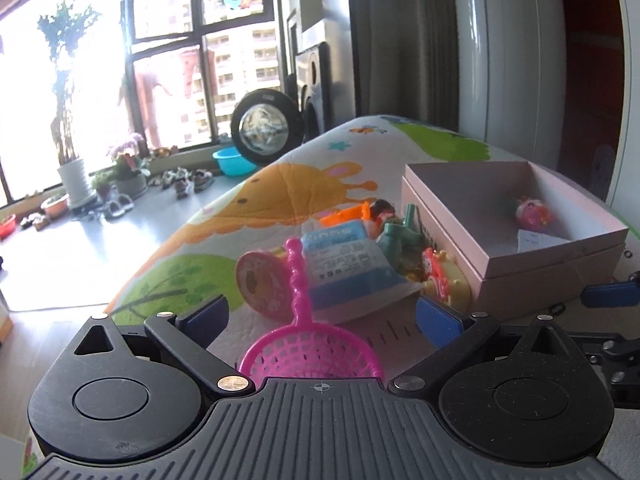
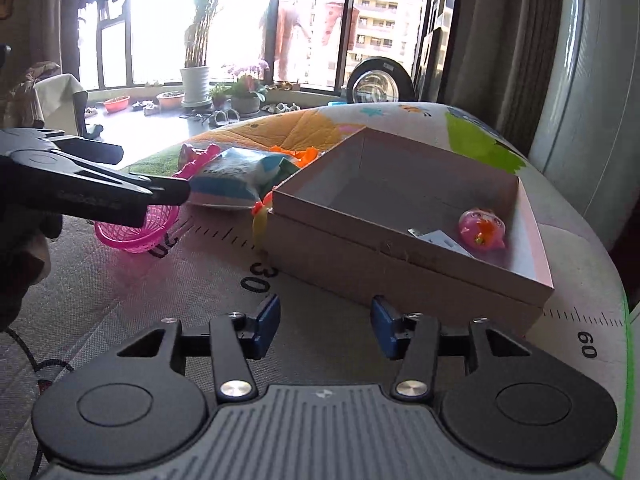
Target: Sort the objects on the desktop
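Pink net scoop (image 1: pixel 308 344) lies between the wide-apart fingers of the left gripper (image 1: pixel 320 316), left of the box (image 1: pixel 520 256). Closing on flexible mesh risks slippage. Right gripper (image 2: pixel 325 326) stands apart, empty.

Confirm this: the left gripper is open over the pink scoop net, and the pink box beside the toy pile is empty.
Not quite. The pink box is not empty: the right wrist view shows a pink round toy and a white card lying inside it. The rest stands: the left gripper is open over the pink scoop net, and the box sits beside the toy pile.
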